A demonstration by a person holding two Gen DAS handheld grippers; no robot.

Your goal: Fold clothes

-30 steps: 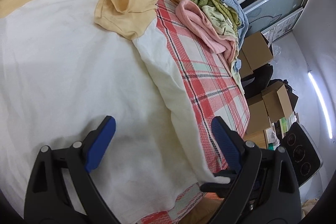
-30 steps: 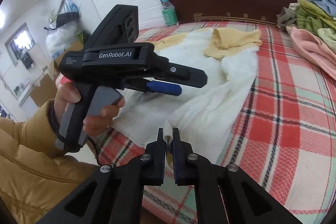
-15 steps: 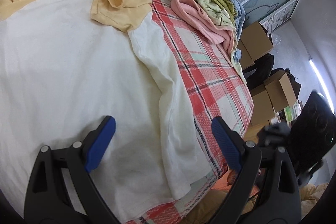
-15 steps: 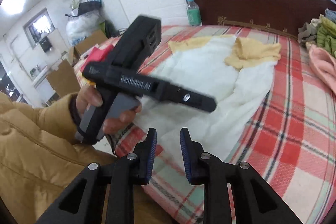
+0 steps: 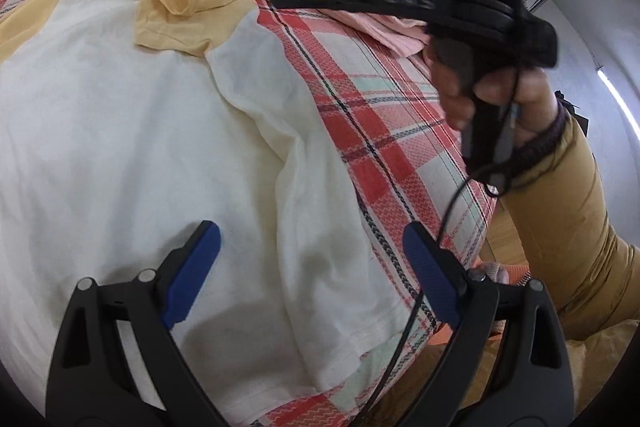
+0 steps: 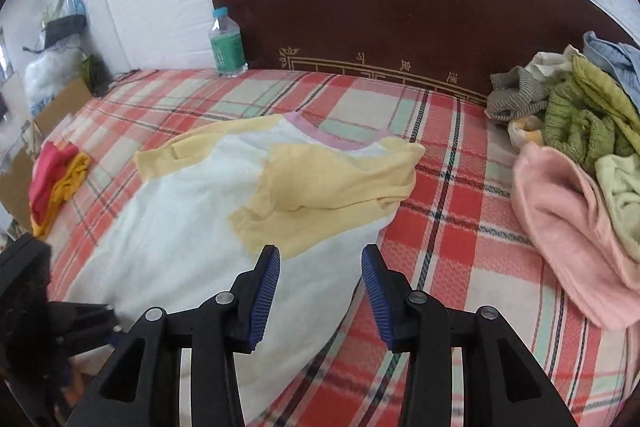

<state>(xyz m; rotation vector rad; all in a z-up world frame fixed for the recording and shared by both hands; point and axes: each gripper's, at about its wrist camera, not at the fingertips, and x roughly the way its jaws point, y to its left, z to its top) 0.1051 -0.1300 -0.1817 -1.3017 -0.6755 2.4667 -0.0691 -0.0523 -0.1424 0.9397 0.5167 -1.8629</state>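
A white T-shirt [image 5: 120, 147] with yellow sleeves lies spread on the plaid bed [image 5: 380, 131]. Its right sleeve [image 6: 320, 187] is folded in over the chest, below the pink collar [image 6: 320, 133]. My left gripper [image 5: 310, 239] hovers open over the shirt's lower right part, near the hem. My right gripper [image 6: 320, 267] hangs above the shirt's side just below the folded sleeve. Its jaws are opening and nothing is between them. In the left wrist view a hand [image 5: 492, 95] holds that tool above the bed's right side.
A pile of loose clothes [image 6: 580, 115] with a pink garment [image 6: 560, 227] fills the bed's right side. Red and orange clothes [image 6: 56, 183] lie at the left edge. A water bottle [image 6: 226, 47] stands by the dark headboard [image 6: 400, 7].
My right gripper let go of the shirt's lower corner, opened, and swung up the bed toward the folded sleeve. The hem now lies flat. My left gripper shifted slightly and stayed open.
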